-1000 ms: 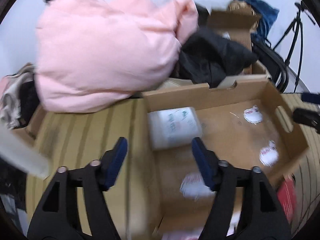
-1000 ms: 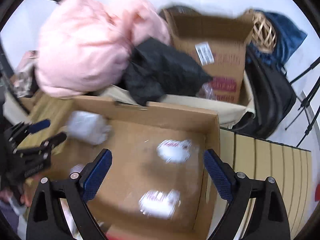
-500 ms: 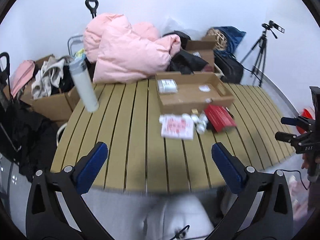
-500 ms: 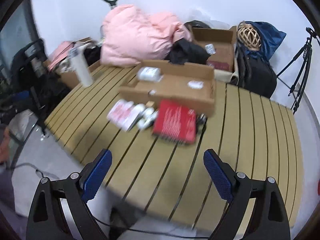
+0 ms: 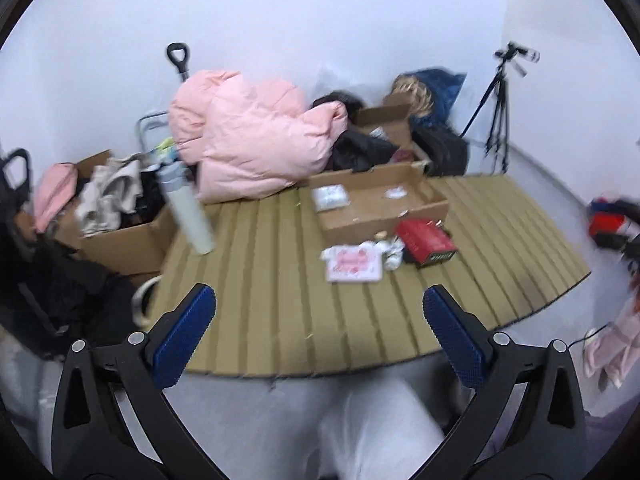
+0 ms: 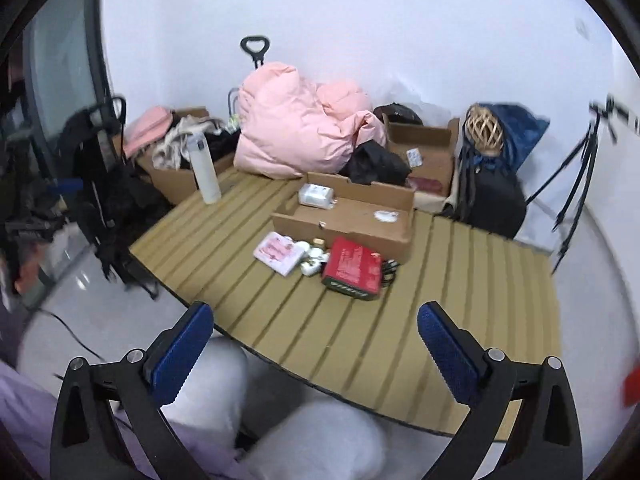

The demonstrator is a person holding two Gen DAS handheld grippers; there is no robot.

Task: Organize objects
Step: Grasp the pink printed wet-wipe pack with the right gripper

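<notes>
Holding back: both grippers hang above the table's near edge, away from the things, probably so the person can look over the whole scene before the next pick.
Left gripper point(image 5: 319, 312): jaws wide apart, nothing between them; they have just been opening.
Right gripper point(image 6: 314, 332): jaws also wide apart and empty; they have just opened a little more.
Table point(image 6: 460, 320): slatted, the near part is bare.
Box point(image 6: 352, 226): open and shallow, near the far edge; I judge it is the place for collecting.
White pack point(image 6: 316, 195): already in the box, at its far left corner.
Red box point(image 6: 352, 268): on the table, just before the box's near wall, not yet sorted.
Pink pack point(image 6: 279, 253): left of the red box, also outside.
Small white items point(image 6: 314, 258): between these two, too blurred to name.
Bottle point(image 6: 205, 172): upright at the far left edge, well apart from the rest.
Pink jacket point(image 6: 300, 132): piled behind the far edge.
</notes>
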